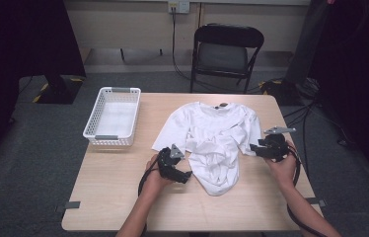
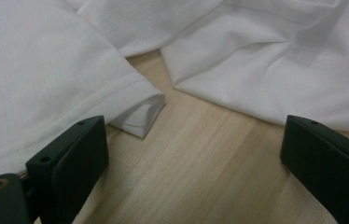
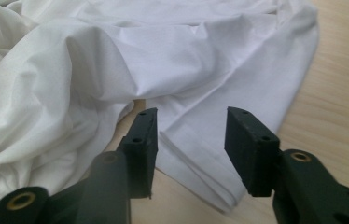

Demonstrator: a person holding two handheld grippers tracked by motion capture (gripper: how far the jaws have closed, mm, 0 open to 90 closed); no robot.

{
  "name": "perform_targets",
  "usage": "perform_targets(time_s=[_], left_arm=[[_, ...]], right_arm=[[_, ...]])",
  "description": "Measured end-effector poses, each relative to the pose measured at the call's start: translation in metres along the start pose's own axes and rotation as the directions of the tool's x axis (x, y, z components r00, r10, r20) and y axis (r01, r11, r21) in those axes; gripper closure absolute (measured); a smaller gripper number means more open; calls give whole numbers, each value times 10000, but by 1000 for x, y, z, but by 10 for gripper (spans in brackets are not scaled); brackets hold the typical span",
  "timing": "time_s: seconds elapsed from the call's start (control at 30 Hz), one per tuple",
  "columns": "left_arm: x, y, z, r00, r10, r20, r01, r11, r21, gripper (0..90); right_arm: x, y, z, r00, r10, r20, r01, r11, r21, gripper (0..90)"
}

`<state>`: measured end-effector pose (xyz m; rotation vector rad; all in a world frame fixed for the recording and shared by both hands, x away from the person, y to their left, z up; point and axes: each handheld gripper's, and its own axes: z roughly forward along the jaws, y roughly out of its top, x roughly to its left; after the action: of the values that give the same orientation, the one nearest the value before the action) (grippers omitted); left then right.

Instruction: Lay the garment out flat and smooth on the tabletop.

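Your left tool point(image 1: 186, 174): jaws wide, empty, at shirt's point(image 1: 212, 136) 8 o'clock edge | your right tool point(image 3: 190, 140): jaws half-open astride sleeve hem point(image 3: 200, 172), 3 o'clock, no grip | worktop point(image 1: 123, 187)

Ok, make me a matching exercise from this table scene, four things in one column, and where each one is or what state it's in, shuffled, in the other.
Things:
1. T-shirt
2. basket
3. folding chair
4. left gripper

Places or states:
A. on the floor beyond the far edge of the table
B. white, on the table's left part
C. open, over bare wood beside a sleeve
D. crumpled in the middle of the table

Pairs: 1-D, 2-B, 3-A, 4-C
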<state>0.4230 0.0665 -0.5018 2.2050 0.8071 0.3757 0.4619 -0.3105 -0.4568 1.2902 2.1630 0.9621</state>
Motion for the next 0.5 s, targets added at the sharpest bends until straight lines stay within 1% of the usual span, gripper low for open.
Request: perform_targets(time_s=[0.03,0.07,0.1,0.13,0.2,0.23,0.3,0.37,0.4,0.43,0.47,0.5], left_arm=[[0,0,0,10000,7,2,-7,10000,1,70],[0,0,0,10000,6,4,-6,10000,2,70],[0,0,0,10000,7,5,-7,10000,-1,69],[0,0,0,10000,8,6,-8,10000,0,69],[0,0,0,10000,8,4,-8,10000,1,69],[0,0,0,10000,-4,11,4,10000,0,69],[0,0,0,10000,-4,10,4,10000,-1,69],[0,0,0,10000,-3,8,3,10000,-1,69],[0,0,0,10000,-2,9,2,10000,-3,69],[0,0,0,10000,-4,10,4,10000,-1,69],[0,0,0,10000,-4,11,4,10000,-2,69],[0,0,0,10000,7,6,-7,10000,0,69]], right_arm=[[0,1,4,9999,27,-141,-26,10000,31,551],[0,2,8,10000,29,-82,-28,9999,118,548],[1,2,12,10000,12,-36,-12,9998,209,563],[3,2,16,9999,-31,-122,34,9996,270,572],[8,1,24,9996,-216,196,207,9988,454,544],[9,0,27,9989,-293,371,273,9982,535,551],[9,0,33,9986,-297,426,270,9977,628,554],[8,0,37,9988,-220,435,187,9970,746,560],[7,0,39,9986,-137,519,93,9964,843,562],[6,0,42,9985,-81,546,31,9959,902,585],[5,0,43,9991,-9,418,-26,9964,852,615],[4,0,43,9992,64,396,-97,9965,833,655]])
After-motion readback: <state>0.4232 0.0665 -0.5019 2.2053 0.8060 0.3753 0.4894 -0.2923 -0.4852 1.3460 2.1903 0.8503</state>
